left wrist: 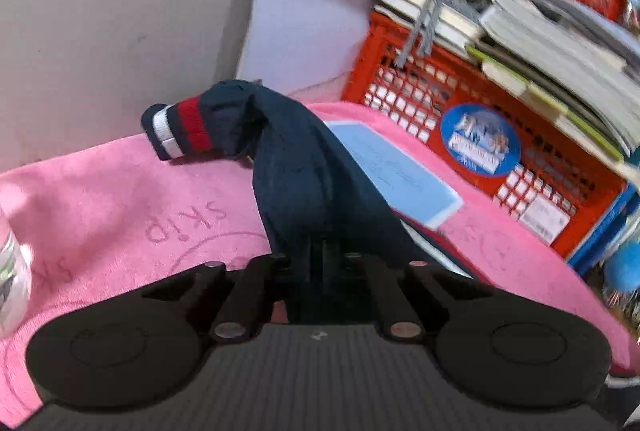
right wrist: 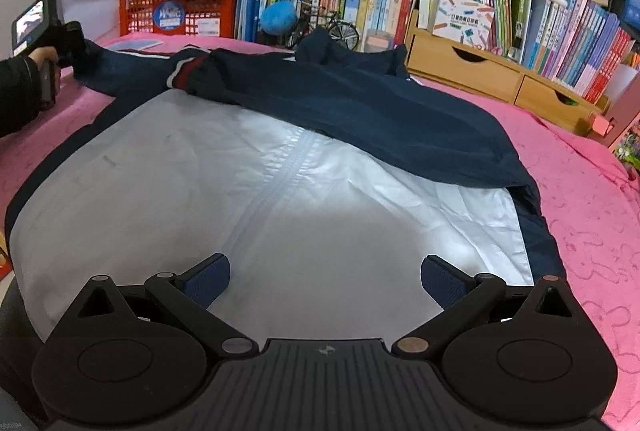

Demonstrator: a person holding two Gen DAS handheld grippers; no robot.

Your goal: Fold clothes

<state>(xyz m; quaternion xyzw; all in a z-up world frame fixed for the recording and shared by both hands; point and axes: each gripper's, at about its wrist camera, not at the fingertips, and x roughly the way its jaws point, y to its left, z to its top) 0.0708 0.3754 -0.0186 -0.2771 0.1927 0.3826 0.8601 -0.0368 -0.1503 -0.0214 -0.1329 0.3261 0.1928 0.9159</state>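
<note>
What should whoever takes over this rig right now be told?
Left tongs: shut on the navy sleeve, its striped cuff hanging past the grip.
Right tongs: open, empty, over the jacket's white lining.
Jacket: spread on the pink towel, lining up; the other sleeve already lies folded across the body.
Left to do: lay the held sleeve over the body, then fold the body up.
</note>
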